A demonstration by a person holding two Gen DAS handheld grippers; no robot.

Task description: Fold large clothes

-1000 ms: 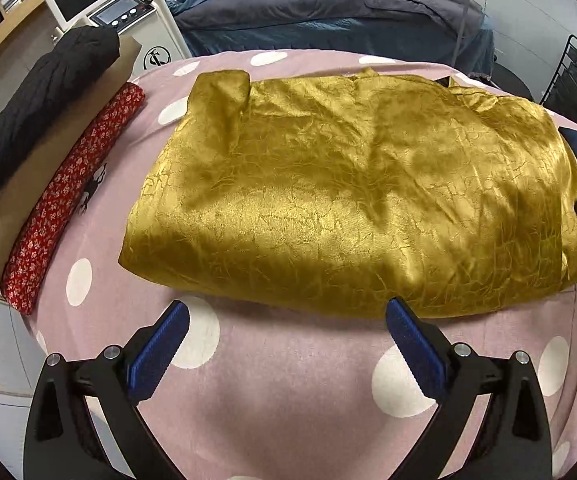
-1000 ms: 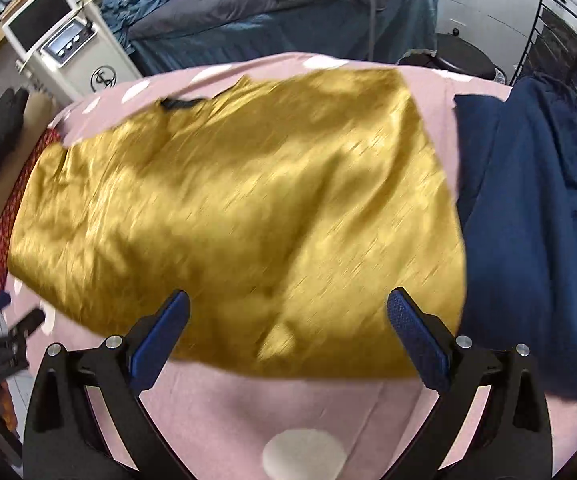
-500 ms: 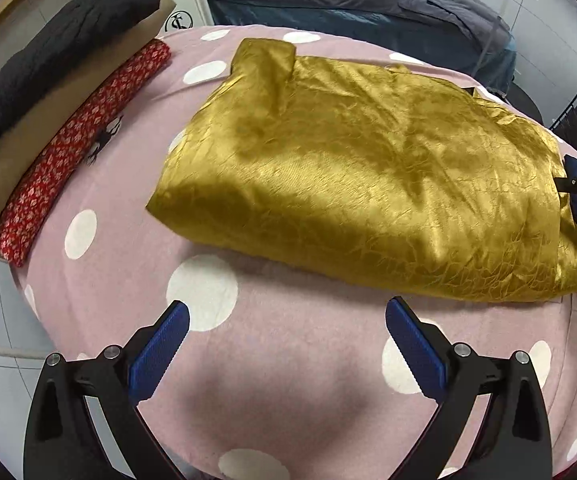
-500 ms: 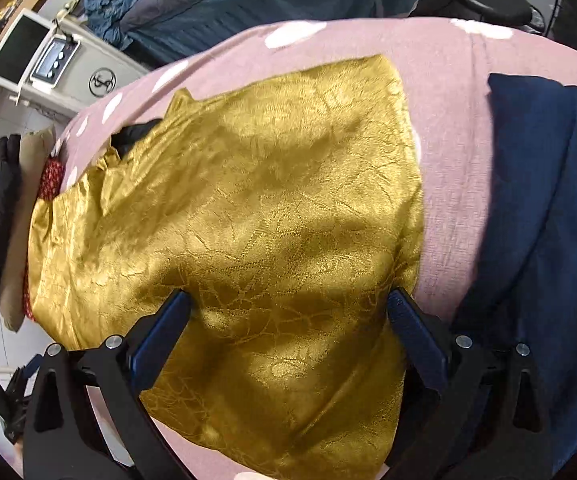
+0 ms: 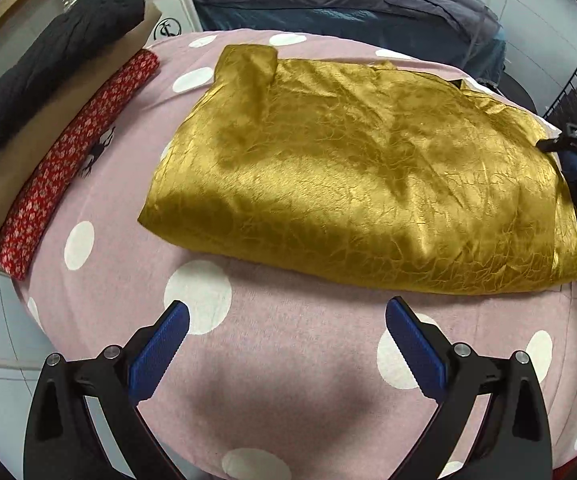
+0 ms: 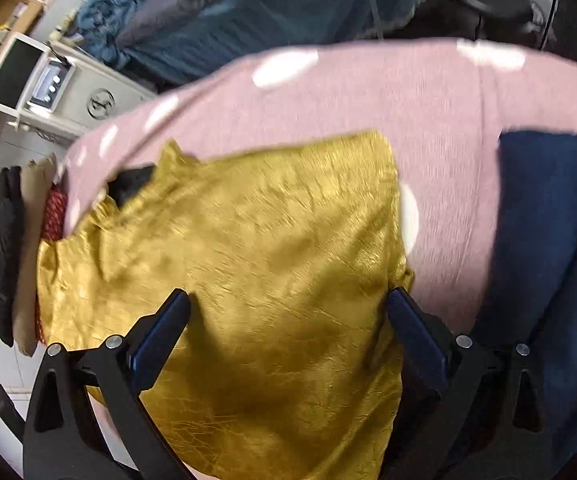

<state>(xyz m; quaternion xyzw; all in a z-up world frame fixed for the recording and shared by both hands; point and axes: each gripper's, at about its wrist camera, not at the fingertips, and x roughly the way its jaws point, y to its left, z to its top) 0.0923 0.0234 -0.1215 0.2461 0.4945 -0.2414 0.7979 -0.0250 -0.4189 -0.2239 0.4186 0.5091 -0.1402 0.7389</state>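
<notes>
Left gripper [image 5: 287, 330]: spread wide, empty, held back over pink spotted cover [image 5: 288, 368]; gold garment [image 5: 368, 184] folded just ahead. Right gripper [image 6: 288, 320]: spread wide, gripping nothing, straddling garment's near end, probably for next fold.

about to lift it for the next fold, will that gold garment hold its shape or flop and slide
The gold garment will probably flop: it lies soft and crumpled, with no stiff edges. Its shiny, satin-like surface suggests it may slip across the pink dotted cover and between the layers. It looks thin, so likely light.
</notes>
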